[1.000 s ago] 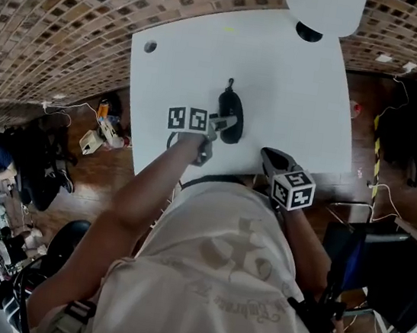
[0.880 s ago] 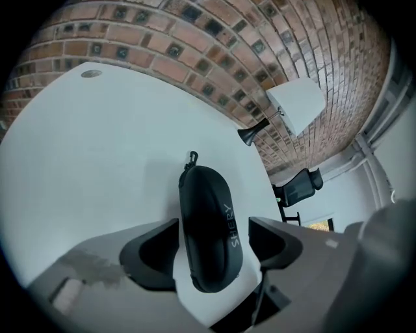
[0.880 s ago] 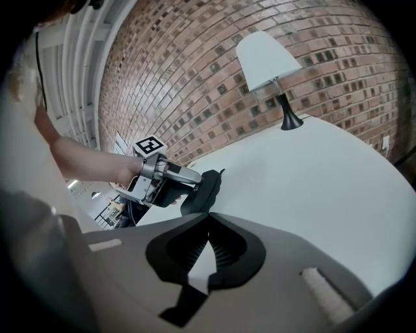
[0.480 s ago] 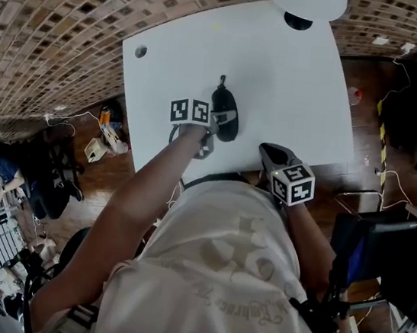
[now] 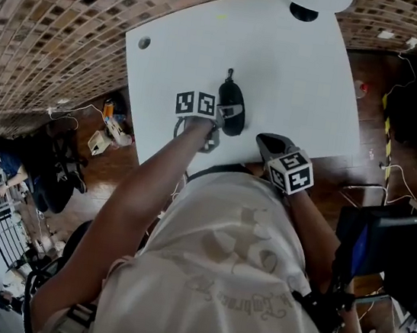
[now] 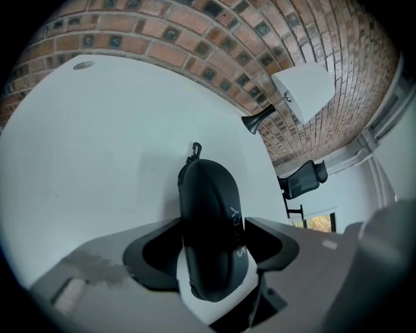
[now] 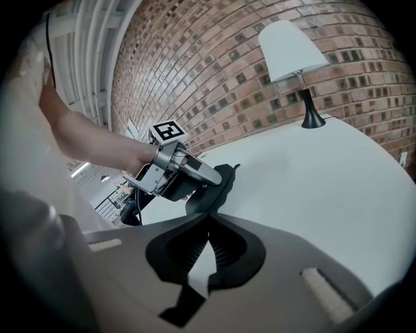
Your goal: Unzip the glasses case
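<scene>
The black oval fabric glasses case [image 5: 231, 92] lies on the white table [image 5: 306, 75] pointing away from the person, its near end clasped by the left gripper [image 5: 230, 114], whose jaws have just been closing on its sides, its small zip pull [image 6: 195, 151] at the far tip, and the right gripper [image 5: 264, 140] clenched empty near the case's right side.

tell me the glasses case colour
The glasses case is black; best seen in the left gripper view.

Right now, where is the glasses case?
In the head view the glasses case lies on the white table, nearer the person's edge, between the jaws of the left tool, which have just been closing on it.
</scene>
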Demonstrator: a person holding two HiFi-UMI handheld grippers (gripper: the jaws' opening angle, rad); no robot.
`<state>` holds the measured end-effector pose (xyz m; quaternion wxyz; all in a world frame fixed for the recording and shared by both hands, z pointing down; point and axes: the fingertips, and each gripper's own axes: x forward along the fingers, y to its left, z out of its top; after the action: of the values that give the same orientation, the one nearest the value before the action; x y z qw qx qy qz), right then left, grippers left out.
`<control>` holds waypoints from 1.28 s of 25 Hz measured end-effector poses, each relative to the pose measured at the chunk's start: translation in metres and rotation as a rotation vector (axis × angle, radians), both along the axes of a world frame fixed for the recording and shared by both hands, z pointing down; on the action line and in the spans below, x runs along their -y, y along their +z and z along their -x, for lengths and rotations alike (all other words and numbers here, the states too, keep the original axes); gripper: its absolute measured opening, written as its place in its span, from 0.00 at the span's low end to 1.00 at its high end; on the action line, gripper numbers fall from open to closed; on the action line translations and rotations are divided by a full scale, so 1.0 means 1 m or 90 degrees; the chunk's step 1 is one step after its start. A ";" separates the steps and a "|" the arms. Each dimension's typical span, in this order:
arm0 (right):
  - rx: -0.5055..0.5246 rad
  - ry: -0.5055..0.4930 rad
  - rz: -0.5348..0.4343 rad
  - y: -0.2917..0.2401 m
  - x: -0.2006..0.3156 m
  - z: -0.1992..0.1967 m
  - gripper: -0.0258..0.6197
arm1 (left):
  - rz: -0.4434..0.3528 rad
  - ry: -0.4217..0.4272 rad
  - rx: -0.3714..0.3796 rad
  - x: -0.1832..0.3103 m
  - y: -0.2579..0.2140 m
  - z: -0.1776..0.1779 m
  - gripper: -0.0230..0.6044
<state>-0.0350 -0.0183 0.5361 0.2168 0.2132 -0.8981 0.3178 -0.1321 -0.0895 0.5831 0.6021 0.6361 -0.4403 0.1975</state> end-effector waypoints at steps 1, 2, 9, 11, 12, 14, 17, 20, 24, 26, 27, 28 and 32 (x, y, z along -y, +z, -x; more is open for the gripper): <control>-0.004 -0.004 -0.002 0.001 0.000 0.001 0.05 | 0.003 -0.003 -0.006 -0.001 0.000 -0.001 0.54; -0.008 -0.009 -0.004 0.001 -0.001 0.002 0.05 | 0.007 -0.009 -0.012 -0.003 0.000 -0.001 0.53; -0.066 -0.094 -0.072 0.006 -0.009 0.013 0.05 | 0.037 -0.049 -0.058 -0.012 0.000 -0.006 0.53; -0.091 -0.139 -0.109 0.006 -0.014 0.021 0.06 | 0.040 -0.052 -0.062 -0.012 0.000 -0.007 0.53; -0.103 -0.160 -0.124 0.007 -0.016 0.025 0.09 | 0.041 -0.053 -0.064 -0.012 0.000 -0.008 0.53; -0.125 -0.195 -0.156 0.008 -0.019 0.034 0.17 | 0.044 -0.055 -0.065 -0.011 0.001 -0.010 0.53; -0.162 -0.237 -0.213 0.012 -0.018 0.049 0.20 | 0.045 -0.056 -0.064 -0.011 0.001 -0.010 0.53; -0.214 -0.272 -0.258 0.021 -0.018 0.056 0.20 | 0.047 -0.055 -0.065 -0.012 0.001 -0.012 0.53; -0.218 -0.296 -0.293 0.016 -0.025 0.055 0.09 | 0.050 -0.052 -0.070 -0.012 0.001 -0.012 0.54; -0.213 -0.300 -0.298 0.015 -0.030 0.052 0.08 | 0.050 -0.051 -0.074 -0.012 0.001 -0.012 0.54; -0.213 -0.302 -0.295 0.016 -0.032 0.050 0.05 | 0.050 -0.051 -0.076 -0.012 0.001 -0.012 0.54; -0.213 -0.308 -0.290 0.017 -0.035 0.048 0.05 | 0.051 -0.050 -0.078 -0.012 0.001 -0.013 0.54; -0.219 -0.316 -0.260 0.027 -0.044 0.038 0.05 | 0.050 -0.047 -0.081 -0.013 0.000 -0.014 0.54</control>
<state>-0.0726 0.0253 0.5632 0.3884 0.0780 -0.9177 0.0290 -0.1185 -0.0770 0.5835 0.6603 0.6064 -0.4163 0.1515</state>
